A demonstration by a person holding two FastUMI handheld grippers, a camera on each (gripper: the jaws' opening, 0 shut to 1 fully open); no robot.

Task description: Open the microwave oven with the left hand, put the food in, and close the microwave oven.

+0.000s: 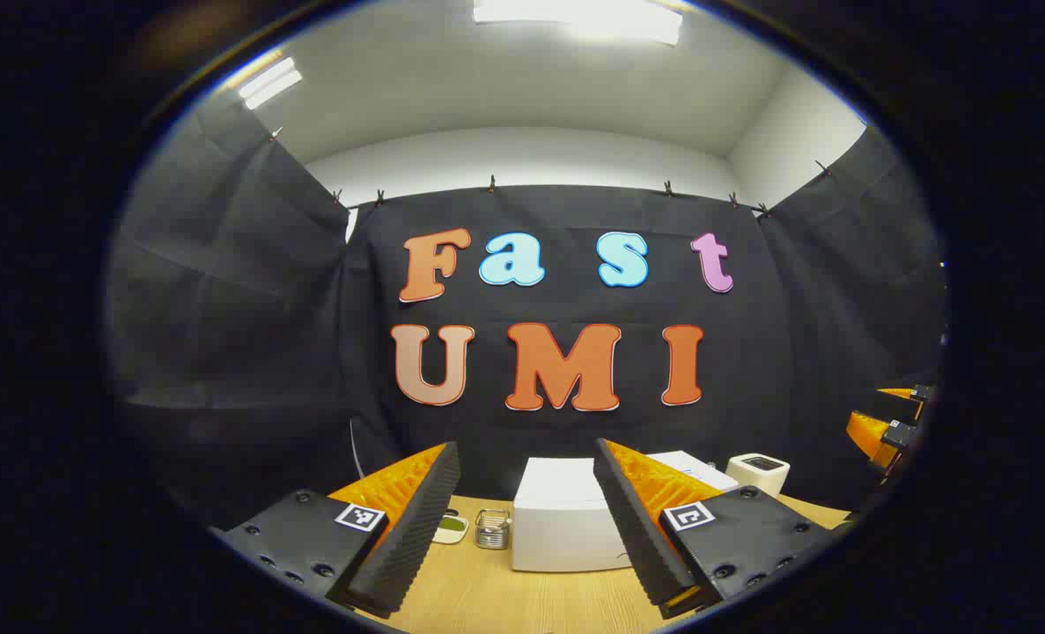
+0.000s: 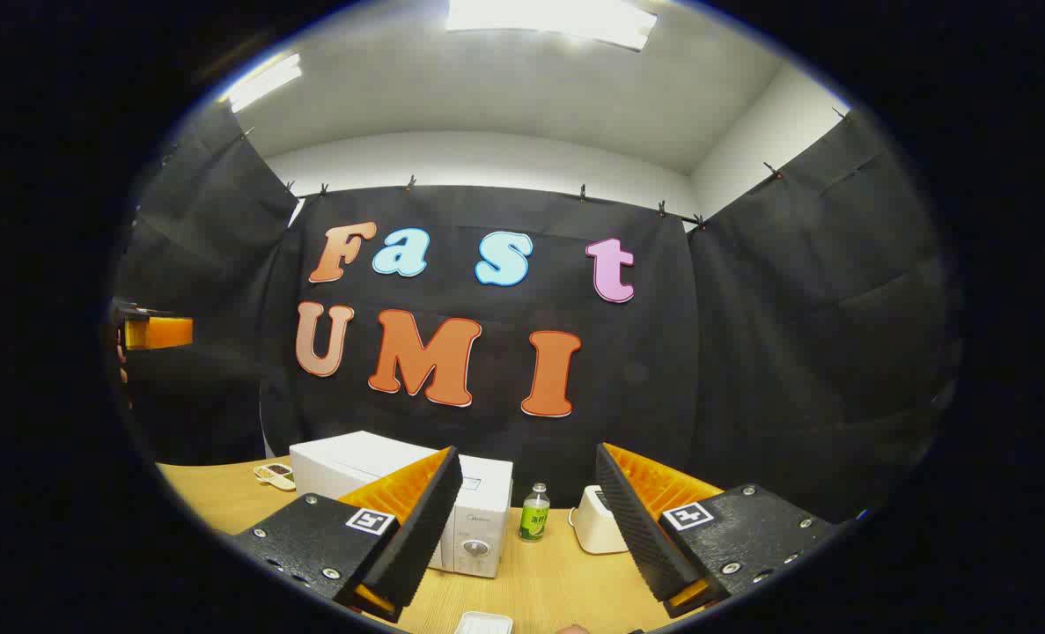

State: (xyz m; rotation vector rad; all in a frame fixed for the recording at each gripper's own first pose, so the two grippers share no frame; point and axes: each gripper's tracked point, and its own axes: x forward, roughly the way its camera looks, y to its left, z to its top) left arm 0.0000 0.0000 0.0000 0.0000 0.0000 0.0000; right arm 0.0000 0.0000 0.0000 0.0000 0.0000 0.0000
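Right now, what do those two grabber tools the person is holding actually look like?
Each is a two-finger claw. The left gripper has flat black plates studded with screws, a small square black-and-white marker on each side, and orange ribbed bodies behind long wedge-shaped fingers with ridged inner faces. The right gripper is built the same way.

A microwave oven stands on the surface before the booth's cloth wall, with a small bottle just to its right and a boxy appliance right of the bottle, as the right gripper view shows. In the same view a small dish lies left of and behind the oven, and a tray lies at the near edge in front of it. In the left gripper view, a metal cup sits just left of the oven with a dish to the cup's left.
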